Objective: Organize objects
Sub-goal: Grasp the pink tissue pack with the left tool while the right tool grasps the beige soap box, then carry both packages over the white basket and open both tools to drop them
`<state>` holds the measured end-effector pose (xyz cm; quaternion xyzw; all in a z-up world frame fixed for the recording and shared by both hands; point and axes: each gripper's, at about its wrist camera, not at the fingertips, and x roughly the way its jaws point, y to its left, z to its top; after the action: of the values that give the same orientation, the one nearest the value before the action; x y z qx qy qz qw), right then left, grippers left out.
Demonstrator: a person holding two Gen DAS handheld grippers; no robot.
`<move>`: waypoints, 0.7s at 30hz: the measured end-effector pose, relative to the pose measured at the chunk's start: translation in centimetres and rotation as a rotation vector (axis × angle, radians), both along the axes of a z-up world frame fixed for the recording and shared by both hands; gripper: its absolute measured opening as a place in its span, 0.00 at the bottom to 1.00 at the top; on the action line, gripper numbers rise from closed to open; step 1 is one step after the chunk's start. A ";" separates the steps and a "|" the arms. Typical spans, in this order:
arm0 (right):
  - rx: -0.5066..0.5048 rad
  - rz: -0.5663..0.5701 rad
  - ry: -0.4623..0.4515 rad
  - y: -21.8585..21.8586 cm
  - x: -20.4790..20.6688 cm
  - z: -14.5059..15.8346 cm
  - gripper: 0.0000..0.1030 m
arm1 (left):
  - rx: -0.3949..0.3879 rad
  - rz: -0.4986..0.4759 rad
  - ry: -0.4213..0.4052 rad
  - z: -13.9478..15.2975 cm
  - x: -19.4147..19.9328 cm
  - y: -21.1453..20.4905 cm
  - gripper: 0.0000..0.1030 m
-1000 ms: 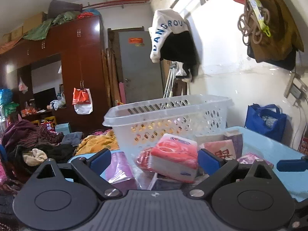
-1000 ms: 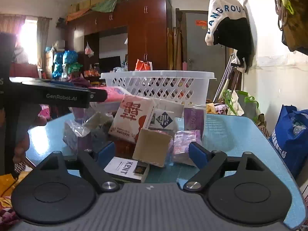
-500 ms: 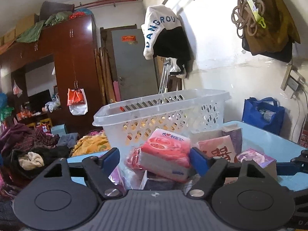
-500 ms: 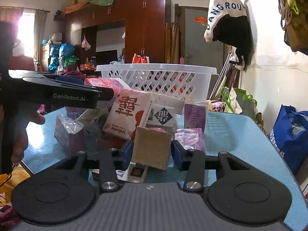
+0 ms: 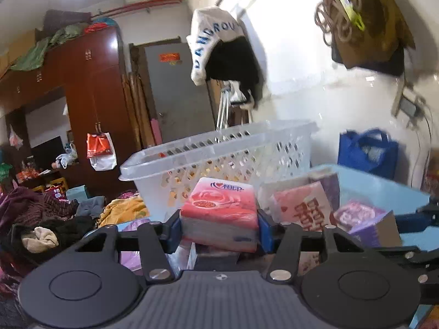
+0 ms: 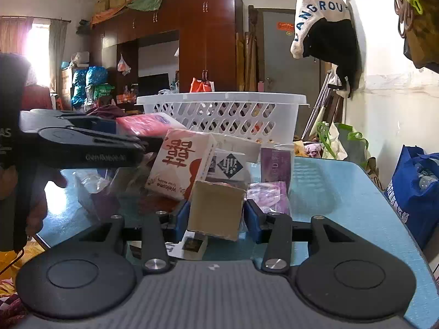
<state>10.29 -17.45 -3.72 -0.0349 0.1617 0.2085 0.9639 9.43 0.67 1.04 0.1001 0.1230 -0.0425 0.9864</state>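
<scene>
My left gripper [image 5: 218, 229] is shut on a pink rose-print tissue pack [image 5: 219, 213], held above a pile of packs in front of the white plastic basket [image 5: 219, 153]. My right gripper [image 6: 216, 216] is shut on a brown cardboard box [image 6: 215, 209], just above the blue table [image 6: 343, 192]. The pile also holds a pink-and-white pack with a red character [image 6: 181, 161], a white box with a diamond logo [image 6: 229, 164] and purple packs [image 6: 274, 164]. The left gripper shows at the left of the right wrist view [image 6: 82, 142], still with the pink pack [image 6: 145, 123].
The white basket [image 6: 222, 115] stands at the table's far end. A cigarette box [image 6: 192, 246] lies under the brown box. A blue bag [image 6: 414, 183] sits off the table's right edge. Clothes [image 5: 41, 219] are heaped to the left. A wall runs along the right.
Both grippers have closed: the left on the pink tissue pack, the right on the brown box. The left gripper has risen slightly with its pack.
</scene>
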 end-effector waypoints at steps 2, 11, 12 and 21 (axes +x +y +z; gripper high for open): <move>0.004 -0.005 -0.008 -0.2 0.0 0.1 0.45 | -0.018 0.009 -0.034 0.2 -0.3 0.3 0.56; 0.037 -0.006 -0.071 -1.1 -0.1 2.7 0.45 | -0.129 0.002 -0.094 2.3 -0.9 3.0 0.56; 0.041 -0.005 -0.082 -1.2 0.0 3.3 0.45 | -0.130 0.003 -0.100 2.8 -0.9 3.1 0.56; 0.032 0.024 -0.146 -0.1 4.6 9.9 0.44 | -0.166 -0.018 -0.106 7.0 1.5 3.2 0.56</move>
<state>14.86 -17.57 6.14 -0.0365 0.0872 0.2193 0.9711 10.94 3.91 8.02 0.0211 0.0658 -0.0563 0.9960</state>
